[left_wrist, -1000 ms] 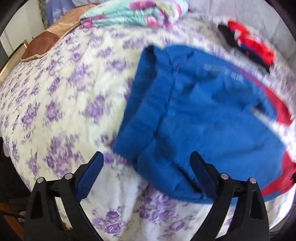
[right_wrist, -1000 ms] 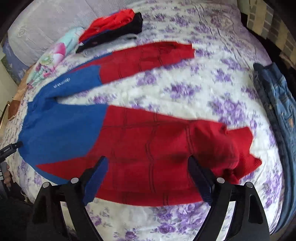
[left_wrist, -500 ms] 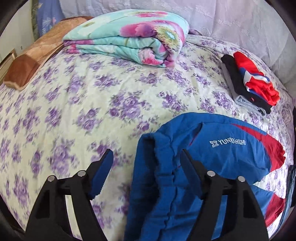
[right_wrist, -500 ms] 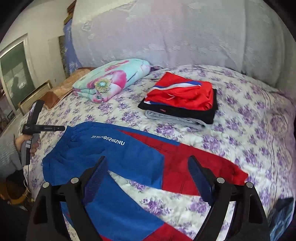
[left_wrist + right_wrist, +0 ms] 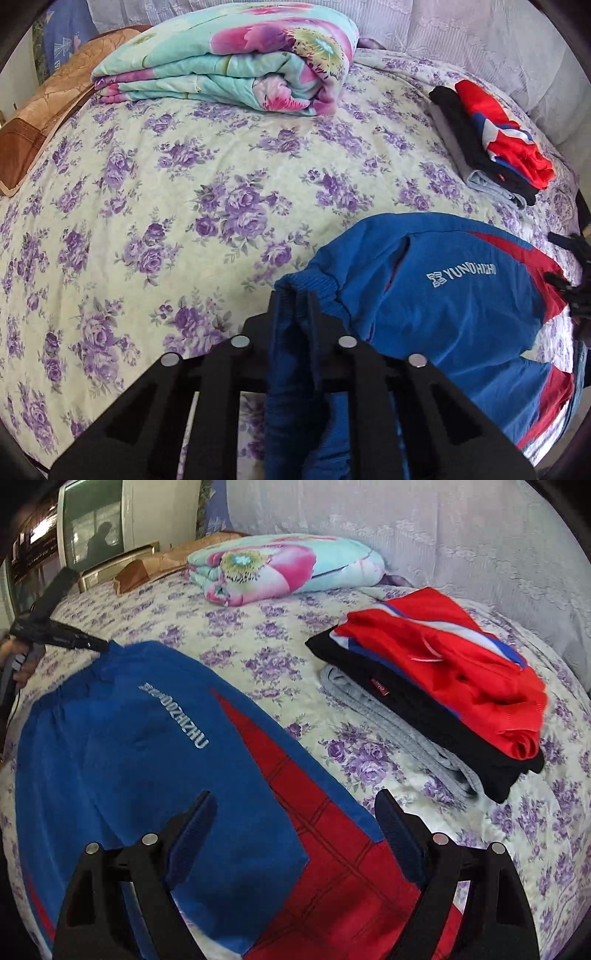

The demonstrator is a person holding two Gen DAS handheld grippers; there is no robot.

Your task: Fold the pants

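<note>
closing on the waistband of one pair of blue-and-red pants, the left gripper pinches it near the bed's edge, while the right gripper hovers spread wide above one leg, and one stack of three folded garments lies near the far edge.

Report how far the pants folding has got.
Done: a stack of folded clothes sits on the bed. In hand: the left claw is closing on the waistband of the blue and red pants. Left: the right claw is open, holding nothing; pants unfolded.
</note>
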